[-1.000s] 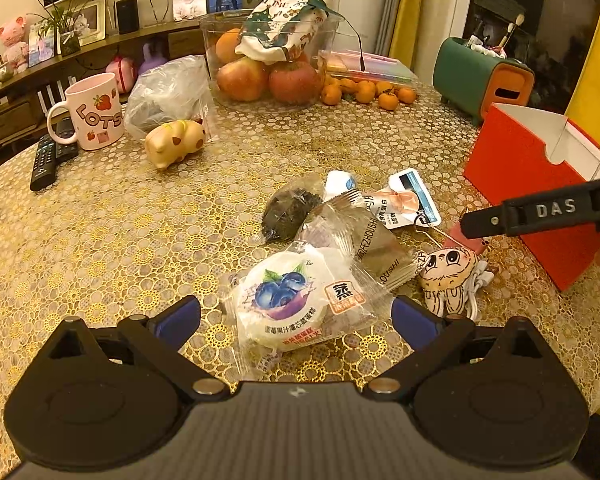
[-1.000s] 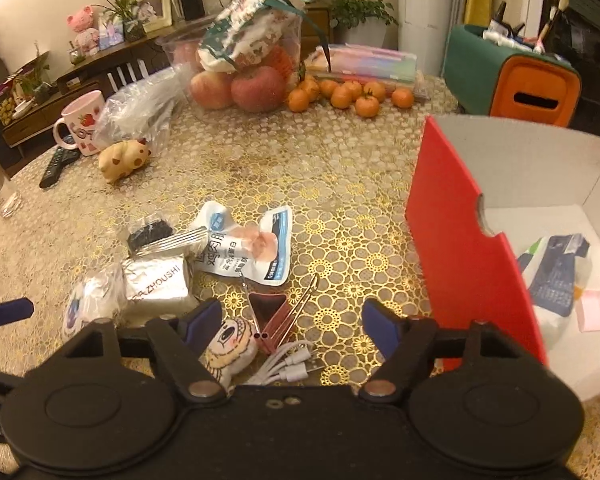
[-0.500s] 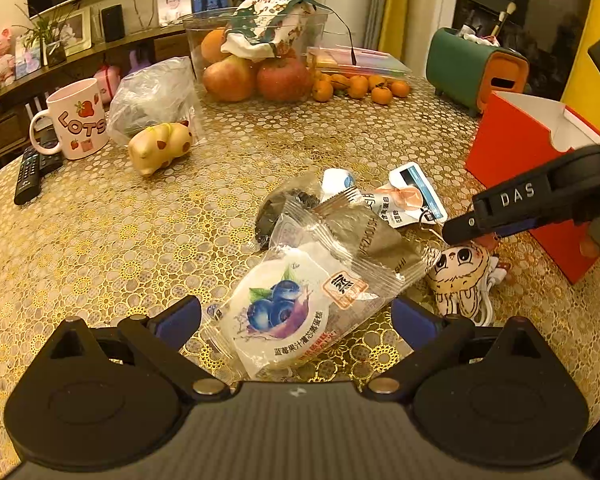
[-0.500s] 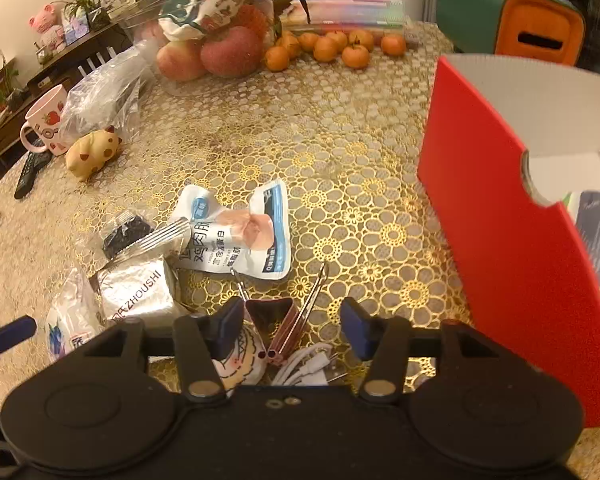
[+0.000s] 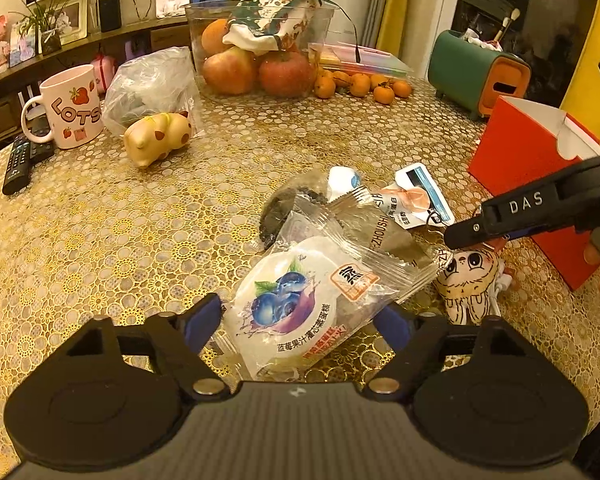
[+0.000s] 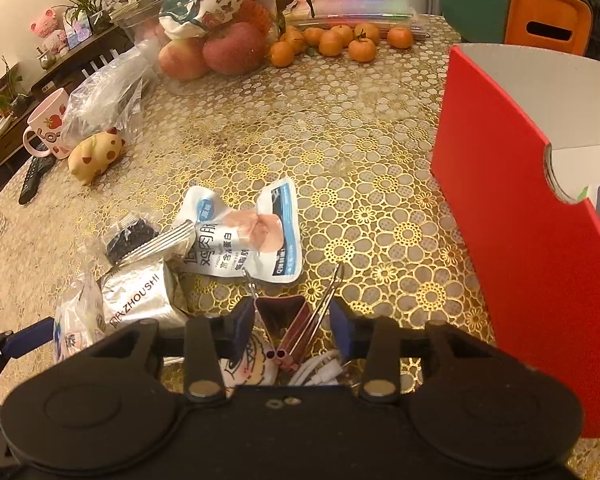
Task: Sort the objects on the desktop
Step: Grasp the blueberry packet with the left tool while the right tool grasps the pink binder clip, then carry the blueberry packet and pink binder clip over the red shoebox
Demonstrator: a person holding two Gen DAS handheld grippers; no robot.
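Since a second ago both my tongs had been narrowing. My left gripper (image 5: pixel 298 320), at lower centre, was closing around the blueberry cake packet (image 5: pixel 296 308); whether the pads already pressed, I could not tell. My right gripper (image 6: pixel 292 316) was closing around the pink binder clip (image 6: pixel 284 322), seemingly not yet pinched. So both picks were beginning, probably for the red box (image 6: pixel 532 240) at right. Readable: "LOTS" on the mug (image 5: pixel 74 106), "ZHOUSHI" on the silver packet (image 6: pixel 138 300).

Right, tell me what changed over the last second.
Both grippers' fingers are closing. The left gripper now has the blueberry cake packet between them, lifted and tilted. The right gripper came down around the red binder clip. The chicken pouch, red box and mug stayed put.
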